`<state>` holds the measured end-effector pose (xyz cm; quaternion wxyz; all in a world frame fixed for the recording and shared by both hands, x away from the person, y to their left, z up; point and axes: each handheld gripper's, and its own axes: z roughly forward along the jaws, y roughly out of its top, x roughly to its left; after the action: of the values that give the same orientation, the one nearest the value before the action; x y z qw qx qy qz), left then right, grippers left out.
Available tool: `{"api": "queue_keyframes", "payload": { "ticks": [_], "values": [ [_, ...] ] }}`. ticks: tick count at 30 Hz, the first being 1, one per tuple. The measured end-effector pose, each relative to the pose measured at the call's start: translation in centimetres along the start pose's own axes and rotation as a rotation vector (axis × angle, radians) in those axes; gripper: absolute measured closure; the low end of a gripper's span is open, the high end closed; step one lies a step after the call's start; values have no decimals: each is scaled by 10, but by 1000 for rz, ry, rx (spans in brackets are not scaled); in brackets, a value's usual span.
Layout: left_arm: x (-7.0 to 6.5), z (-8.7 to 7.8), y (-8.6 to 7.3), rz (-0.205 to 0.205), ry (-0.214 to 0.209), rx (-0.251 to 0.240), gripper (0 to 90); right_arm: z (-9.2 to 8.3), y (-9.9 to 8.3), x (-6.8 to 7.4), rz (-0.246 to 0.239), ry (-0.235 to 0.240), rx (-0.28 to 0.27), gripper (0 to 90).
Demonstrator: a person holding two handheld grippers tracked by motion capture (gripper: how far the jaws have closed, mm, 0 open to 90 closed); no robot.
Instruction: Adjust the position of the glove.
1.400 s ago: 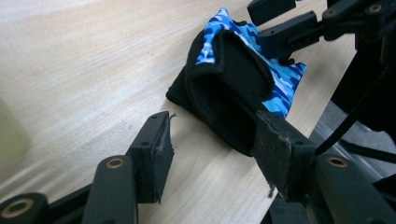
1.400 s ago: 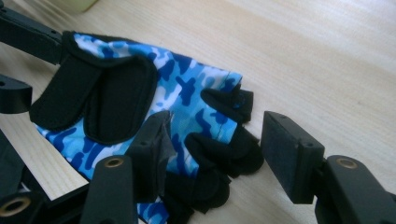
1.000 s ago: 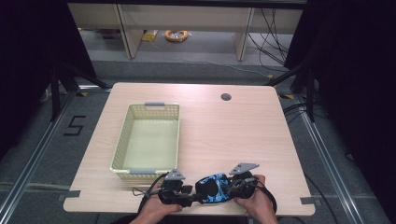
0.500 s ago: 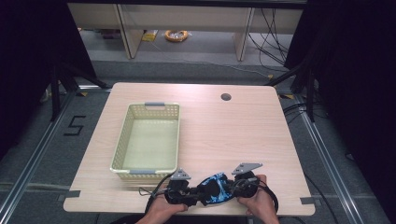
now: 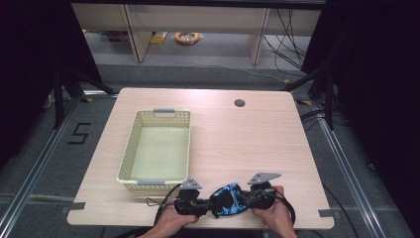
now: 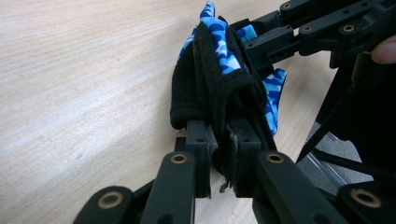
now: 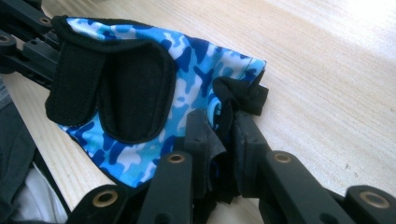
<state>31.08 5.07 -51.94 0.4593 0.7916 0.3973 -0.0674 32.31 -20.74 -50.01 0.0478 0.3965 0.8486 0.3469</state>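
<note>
Since a second ago the left gripper (image 5: pixel 200 204) has been sliding rightward toward the centre, so the blue camo glove (image 5: pixel 229 200) is bunching shorter between the tools; likely a fold or a lift toward the basket (image 5: pixel 128 157), which is sitting empty at left. Left jaws are pinching the glove's black cuff edge (image 6: pixel 212 100). The glove is lying at the table's (image 5: pixel 257 139) near edge. The right gripper (image 5: pixel 252 197) is clamping its other end, both hands low, facing each other.
</note>
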Motion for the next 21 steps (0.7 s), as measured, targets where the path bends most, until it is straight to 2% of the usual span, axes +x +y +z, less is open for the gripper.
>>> {"api": "queue_keyframes", "payload": {
  "ticks": [3,8,9,12,13,15,17,18,21],
  "values": [
    [0,-1,1,-1,10,-26,822,-1,0,2,11,10,-31,789],
    [2,-5,3,-1,0,-17,825,-6,2,2,6,13,-38,790],
    [1,-4,3,-1,11,-30,825,-6,2,1,2,12,-46,790],
    [-1,-8,4,23,17,-28,826,-6,3,0,12,43,-55,789],
    [-2,-9,4,33,8,-25,828,-7,3,0,9,30,-68,790],
    [-3,-12,4,41,12,-24,834,-8,4,2,9,36,-72,789],
    [-2,-14,4,49,-6,-23,836,-9,4,5,0,35,-74,789],
    [-2,-14,3,36,-9,-38,835,-9,4,6,2,36,-68,789],
    [0,-17,2,32,-11,-34,833,-10,5,8,-2,36,-76,788]
  ]
}}
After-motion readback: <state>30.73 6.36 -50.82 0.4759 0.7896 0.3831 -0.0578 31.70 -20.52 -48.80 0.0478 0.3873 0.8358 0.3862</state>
